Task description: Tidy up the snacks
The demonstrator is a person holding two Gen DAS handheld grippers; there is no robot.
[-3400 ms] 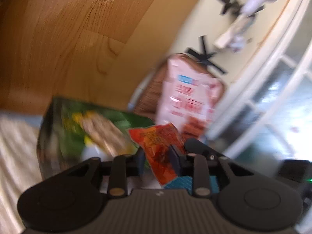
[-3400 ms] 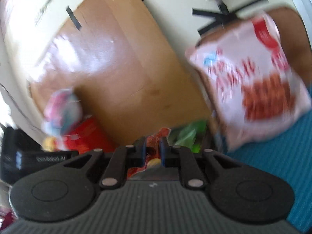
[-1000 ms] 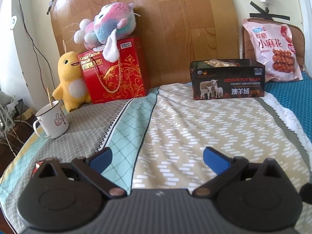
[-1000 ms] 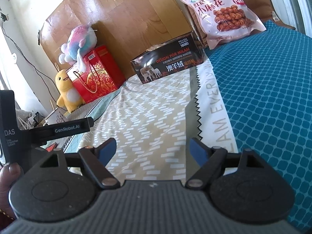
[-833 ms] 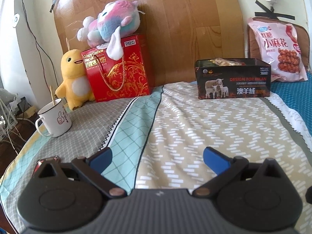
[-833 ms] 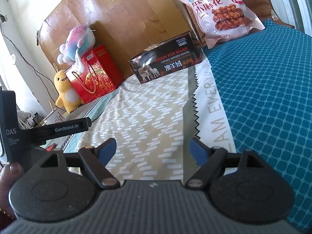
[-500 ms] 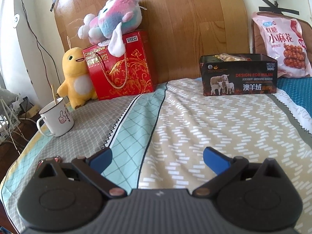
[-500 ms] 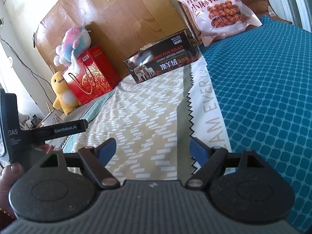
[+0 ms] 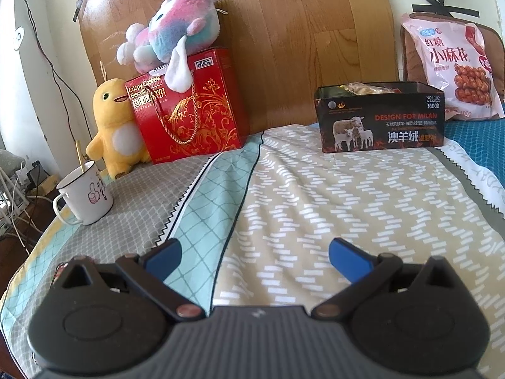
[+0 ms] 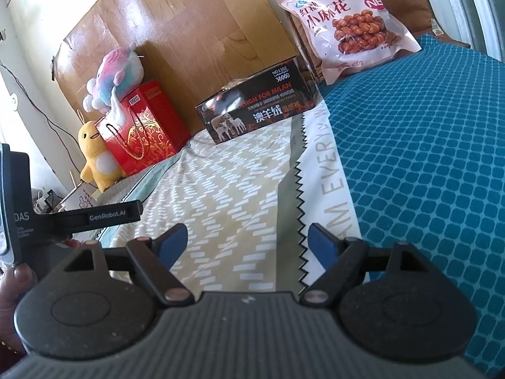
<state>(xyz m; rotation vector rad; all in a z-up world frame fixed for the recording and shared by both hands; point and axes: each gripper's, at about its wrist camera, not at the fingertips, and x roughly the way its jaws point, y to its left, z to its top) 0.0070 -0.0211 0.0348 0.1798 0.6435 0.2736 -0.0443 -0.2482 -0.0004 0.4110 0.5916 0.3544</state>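
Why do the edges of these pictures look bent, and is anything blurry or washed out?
Left wrist view: the fisheye lens bows the wooden board and darkens the corners; the black box is sharp. Right wrist view: daylight glares on the wooden board, the window edge at top right washes out, and the blue mat curves near the frame edge.

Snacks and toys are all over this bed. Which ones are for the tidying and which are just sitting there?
For the tidying: black tin holding snacks, pink snack bag.

Just sitting there: red biscuit box, yellow duck toy, pastel plush, white mug.
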